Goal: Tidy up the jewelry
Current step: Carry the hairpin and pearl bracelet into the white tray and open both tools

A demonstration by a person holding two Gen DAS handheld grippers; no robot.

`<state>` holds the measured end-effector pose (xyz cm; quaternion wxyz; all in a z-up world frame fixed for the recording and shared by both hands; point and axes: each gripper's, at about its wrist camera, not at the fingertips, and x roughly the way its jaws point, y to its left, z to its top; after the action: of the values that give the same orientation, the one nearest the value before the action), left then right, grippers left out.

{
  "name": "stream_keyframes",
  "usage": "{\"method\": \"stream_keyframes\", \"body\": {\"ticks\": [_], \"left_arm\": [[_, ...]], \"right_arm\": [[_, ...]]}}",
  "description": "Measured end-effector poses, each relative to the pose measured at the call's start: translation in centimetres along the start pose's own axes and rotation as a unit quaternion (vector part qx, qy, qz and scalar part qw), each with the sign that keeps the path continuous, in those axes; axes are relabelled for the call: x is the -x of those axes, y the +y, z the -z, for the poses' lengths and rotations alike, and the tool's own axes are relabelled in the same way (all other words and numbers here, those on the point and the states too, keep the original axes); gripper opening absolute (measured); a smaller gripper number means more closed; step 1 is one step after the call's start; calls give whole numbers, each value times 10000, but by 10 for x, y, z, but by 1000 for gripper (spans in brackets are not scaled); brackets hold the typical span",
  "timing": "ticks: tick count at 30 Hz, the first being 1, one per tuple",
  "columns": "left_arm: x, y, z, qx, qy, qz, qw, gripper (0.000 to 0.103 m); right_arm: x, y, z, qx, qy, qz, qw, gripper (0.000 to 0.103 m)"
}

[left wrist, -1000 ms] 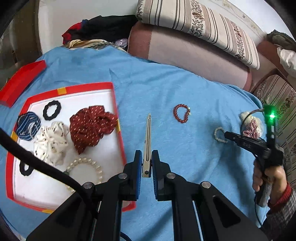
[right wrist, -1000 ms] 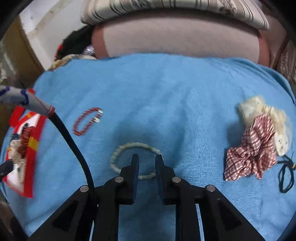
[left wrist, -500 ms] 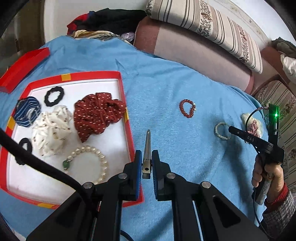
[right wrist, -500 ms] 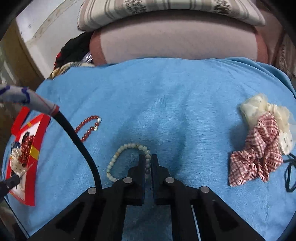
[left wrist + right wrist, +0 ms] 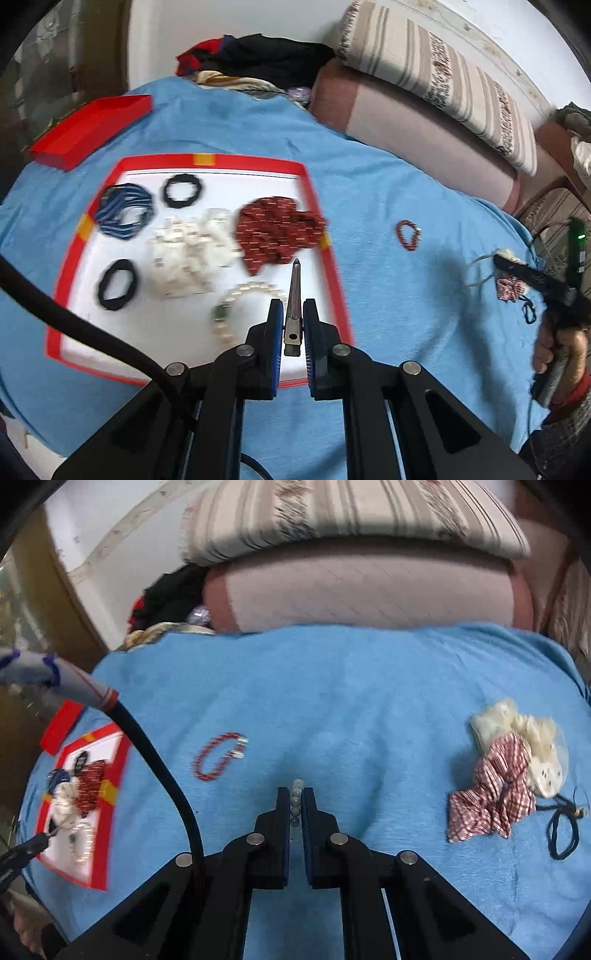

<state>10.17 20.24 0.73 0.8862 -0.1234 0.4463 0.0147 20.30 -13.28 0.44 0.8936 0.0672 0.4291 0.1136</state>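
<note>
A blue cloth (image 5: 240, 122) fills most of both views, spread over a surface whose kind cannot be told. Behind it, along the top of each frame, lie a pink cushion (image 5: 369, 594) and a striped pillow (image 5: 436, 70).

In the left wrist view, a white tray with a red rim (image 5: 258, 160) fills the left centre of the frame. It holds a dark red spotted scrunchie (image 5: 277, 232), a cream scrunchie (image 5: 184, 258), a blue striped scrunchie (image 5: 123, 210), two black hair ties (image 5: 183, 190) and a pearl bracelet (image 5: 236, 295), all blurred. A red lid (image 5: 92, 129) lies at upper left.

At right in the right wrist view lie a red checked scrunchie (image 5: 491, 794) touching a cream one (image 5: 524, 738), with a thin black hair tie (image 5: 561, 834) just beside them.

The left tool (image 5: 293, 325), at the lower centre of its view, is closed on a slim metal hair clip (image 5: 294, 295) whose tip points up over the tray's right part.

The right tool (image 5: 295, 812), at the lower centre of its view, is clamped on a pale bead bracelet (image 5: 296, 790); only a few beads show between its fingers. In the left wrist view this tool appears at far right, in a hand (image 5: 557, 347), with a pale loop at its tip.

A red bead bracelet (image 5: 218, 757) lies on the cloth, left of centre in the right wrist view, well apart from the tray.
</note>
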Motion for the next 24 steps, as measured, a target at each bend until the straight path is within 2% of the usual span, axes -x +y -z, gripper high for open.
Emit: {"method": "stream_keyframes", "body": {"ticks": [8, 14, 17, 24], "left_arm": [[18, 60, 10, 344, 25, -390, 9986, 10], [20, 94, 15, 610, 95, -562, 9965, 10], [18, 101, 17, 664, 137, -529, 9963, 10], [1, 97, 21, 695, 336, -40, 9970, 10]], "right_arm": [[20, 94, -5, 689, -51, -713, 9951, 6], [9, 179, -2, 1262, 105, -1338, 9829, 6], [-2, 215, -7, 1488, 157, -1525, 9769, 6], [-50, 278, -26, 1725, 369, -1718, 9692, 6]]}}
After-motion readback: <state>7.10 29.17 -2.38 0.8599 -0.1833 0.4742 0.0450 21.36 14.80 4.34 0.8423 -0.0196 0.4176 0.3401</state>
